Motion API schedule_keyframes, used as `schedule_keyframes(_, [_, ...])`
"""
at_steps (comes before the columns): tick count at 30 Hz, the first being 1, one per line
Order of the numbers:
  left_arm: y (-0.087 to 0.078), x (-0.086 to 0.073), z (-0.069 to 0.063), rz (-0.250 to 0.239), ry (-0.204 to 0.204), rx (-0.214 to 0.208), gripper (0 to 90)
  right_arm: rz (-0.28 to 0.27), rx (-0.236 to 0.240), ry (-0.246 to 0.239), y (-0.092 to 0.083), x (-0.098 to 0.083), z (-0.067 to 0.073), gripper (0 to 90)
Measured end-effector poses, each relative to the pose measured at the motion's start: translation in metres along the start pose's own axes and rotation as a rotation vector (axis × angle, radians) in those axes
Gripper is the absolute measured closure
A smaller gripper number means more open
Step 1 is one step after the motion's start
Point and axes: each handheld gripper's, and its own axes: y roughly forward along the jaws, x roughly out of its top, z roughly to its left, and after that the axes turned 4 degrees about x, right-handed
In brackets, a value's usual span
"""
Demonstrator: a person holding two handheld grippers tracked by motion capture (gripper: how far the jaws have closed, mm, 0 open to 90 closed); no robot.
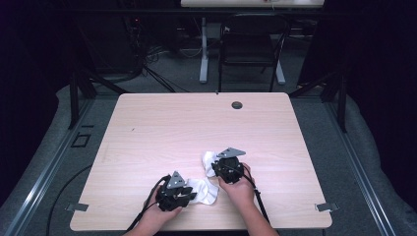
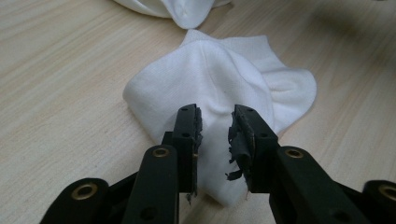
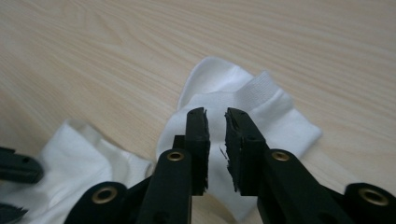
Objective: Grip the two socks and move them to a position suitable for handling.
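Observation:
Two white ankle socks lie on the pale wooden table (image 1: 196,123), close to its near edge. My left gripper (image 1: 187,194) (image 2: 217,123) hangs low over the nearer sock (image 1: 205,192) (image 2: 219,79). Its jaws stand a little apart over a raised fold of the cloth, and the pads do not press on it. My right gripper (image 1: 217,164) (image 3: 216,126) is over the farther sock (image 1: 208,160) (image 3: 247,107), jaws slightly parted above the fabric with nothing gripped. In the right gripper view, the nearer sock (image 3: 79,154) and a bit of the left gripper (image 3: 14,170) show at lower left.
A round cable hole (image 1: 237,105) sits near the table's far edge. A dark chair (image 1: 251,44) and a white desk leg (image 1: 203,49) stand beyond the table. Black frame posts flank the table on both sides. The socks lie a hand's width from the front edge.

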Motion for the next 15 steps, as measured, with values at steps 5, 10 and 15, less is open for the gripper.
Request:
schedule_keyframes(5, [-0.003, 0.001, 0.0, -0.022, -0.008, 0.002, 66.8, -0.029, 0.046, 0.008, -0.028, -0.002, 0.002, 68.5])
schedule_keyframes(10, [-0.006, 0.002, 0.002, -0.035, -0.015, 0.0, 64.8, -0.028, 0.075, -0.018, -0.057, -0.012, 0.007, 64.6])
schedule_keyframes(15, [-0.009, 0.003, 0.003, -0.047, -0.016, -0.004, 61.2, -0.07, 0.083, -0.022, -0.076, -0.027, 0.012, 63.3])
